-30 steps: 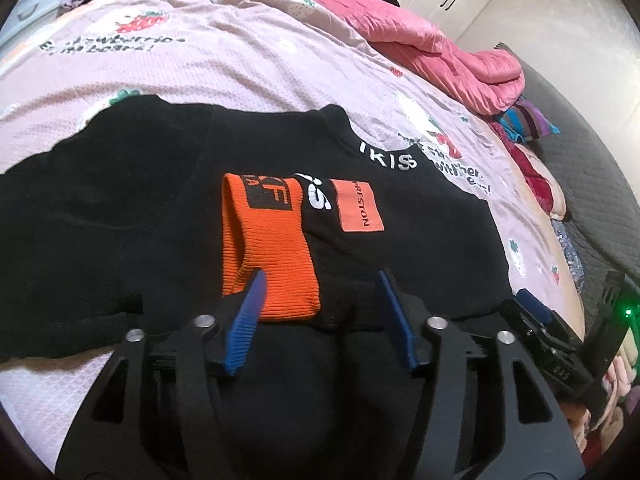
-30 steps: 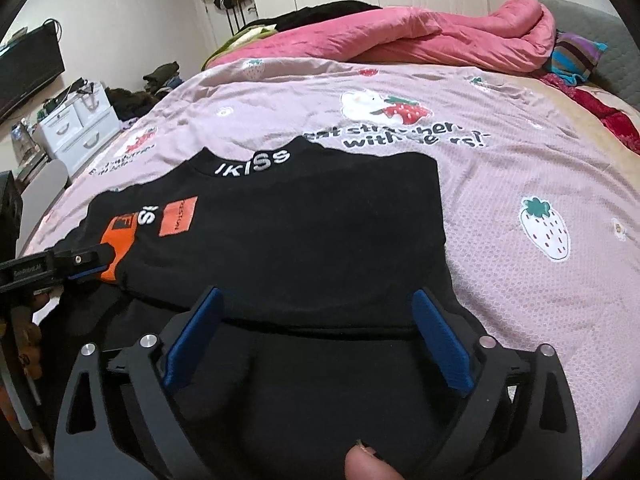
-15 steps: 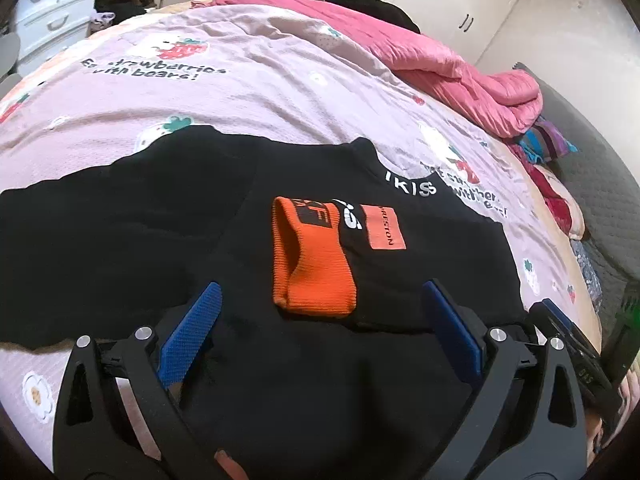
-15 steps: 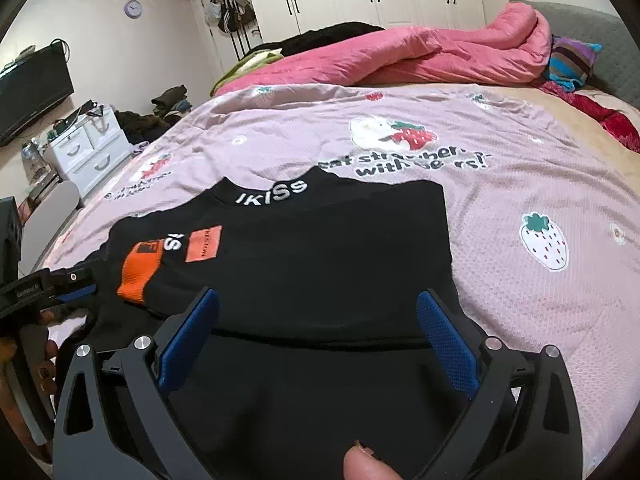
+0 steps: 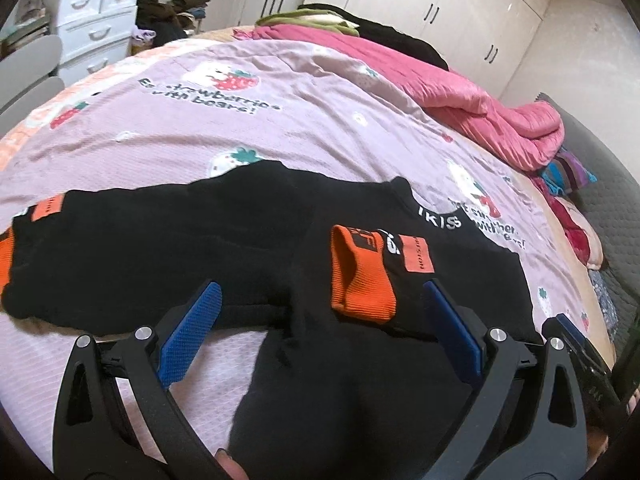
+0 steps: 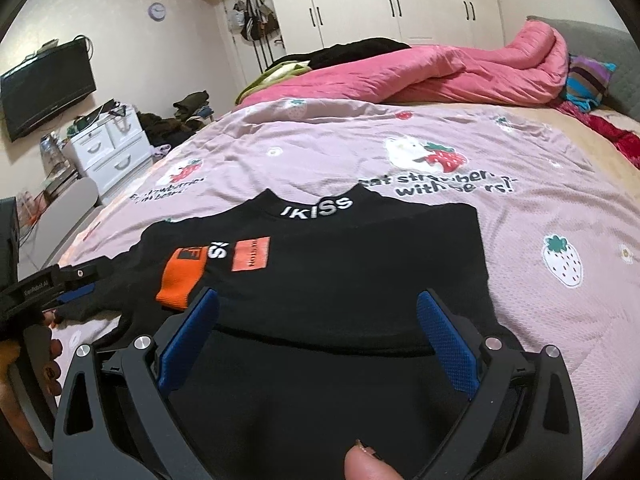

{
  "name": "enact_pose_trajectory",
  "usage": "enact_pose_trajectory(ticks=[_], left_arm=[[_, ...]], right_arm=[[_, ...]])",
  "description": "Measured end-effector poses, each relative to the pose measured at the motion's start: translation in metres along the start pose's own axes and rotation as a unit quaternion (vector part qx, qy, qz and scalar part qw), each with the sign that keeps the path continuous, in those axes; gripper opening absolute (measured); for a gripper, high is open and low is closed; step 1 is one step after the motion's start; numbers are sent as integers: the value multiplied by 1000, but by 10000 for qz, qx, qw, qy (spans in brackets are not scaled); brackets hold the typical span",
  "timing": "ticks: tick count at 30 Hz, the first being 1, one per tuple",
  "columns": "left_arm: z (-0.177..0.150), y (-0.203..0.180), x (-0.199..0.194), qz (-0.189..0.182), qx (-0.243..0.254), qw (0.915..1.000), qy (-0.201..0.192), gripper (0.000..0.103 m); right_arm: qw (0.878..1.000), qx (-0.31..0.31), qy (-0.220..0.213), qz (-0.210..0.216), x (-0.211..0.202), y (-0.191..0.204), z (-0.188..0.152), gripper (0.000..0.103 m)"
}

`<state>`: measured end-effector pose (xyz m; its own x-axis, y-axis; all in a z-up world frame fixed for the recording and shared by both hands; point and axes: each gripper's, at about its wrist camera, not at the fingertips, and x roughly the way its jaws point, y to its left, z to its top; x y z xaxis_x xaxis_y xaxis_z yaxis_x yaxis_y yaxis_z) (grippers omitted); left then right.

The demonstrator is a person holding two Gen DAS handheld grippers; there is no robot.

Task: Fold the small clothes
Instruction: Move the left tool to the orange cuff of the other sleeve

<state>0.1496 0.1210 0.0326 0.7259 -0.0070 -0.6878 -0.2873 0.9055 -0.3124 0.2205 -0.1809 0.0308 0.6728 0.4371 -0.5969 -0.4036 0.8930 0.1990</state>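
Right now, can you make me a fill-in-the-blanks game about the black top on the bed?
1. The cuff folded onto the black top is ____.
2. The white letters on its collar spell ____.
3. The jaws of the left gripper and the right gripper are both ____.
4. The bunched-up quilt behind the top is ____.

Missing words: orange; IKISS; open; pink

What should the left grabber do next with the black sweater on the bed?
Probably reach out to the black sweater's outstretched sleeve and pinch its orange ribbed cuff. The other sleeve, with its orange cuff, is already folded across the black sweater, but this one lies flat on the pink strawberry bedsheet. The left gripper and right gripper are both open and empty.
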Motion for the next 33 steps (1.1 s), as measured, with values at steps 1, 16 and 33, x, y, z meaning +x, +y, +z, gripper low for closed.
enact_pose_trajectory(ticks=[1, 16, 33], left_arm=[[0, 1, -2, 41, -14, 10000, -22, 94], [6, 34, -37, 437, -330, 9978, -386, 94], [13, 114, -67, 989, -1157, 9870, -519, 94]], right_arm=[[10000, -6, -1, 8, 0, 2, 0, 99], [9990, -379, 16, 226, 0, 47, -1, 99], [9933, -939, 197, 643, 17, 127, 3, 99]])
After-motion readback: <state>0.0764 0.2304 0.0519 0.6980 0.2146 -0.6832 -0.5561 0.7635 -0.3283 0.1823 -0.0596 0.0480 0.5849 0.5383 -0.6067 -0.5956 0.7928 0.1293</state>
